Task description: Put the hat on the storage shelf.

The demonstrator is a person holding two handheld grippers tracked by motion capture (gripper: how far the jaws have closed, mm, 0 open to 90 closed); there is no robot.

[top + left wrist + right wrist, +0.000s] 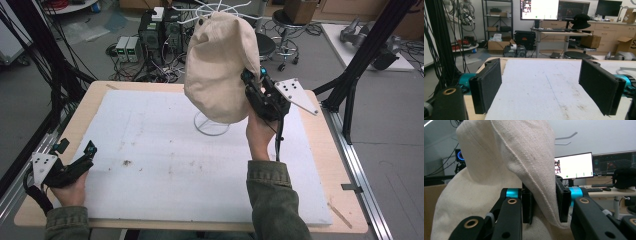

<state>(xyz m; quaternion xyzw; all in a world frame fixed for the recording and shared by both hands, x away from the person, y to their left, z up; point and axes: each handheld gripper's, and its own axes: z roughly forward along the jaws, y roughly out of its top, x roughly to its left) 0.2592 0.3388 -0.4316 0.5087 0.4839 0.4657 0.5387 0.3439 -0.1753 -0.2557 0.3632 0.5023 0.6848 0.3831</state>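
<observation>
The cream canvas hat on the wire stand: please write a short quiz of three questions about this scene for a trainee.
1. True or false: the right gripper is shut on the brim of the cream canvas hat.
2. What carries the hat?
A. a white wire stand
B. a wooden box
C. the left gripper
3. Fill the gap: the left gripper's jaws stand ____ over the white foam board, with nothing between them.

Key:
1. true
2. A
3. open
</observation>
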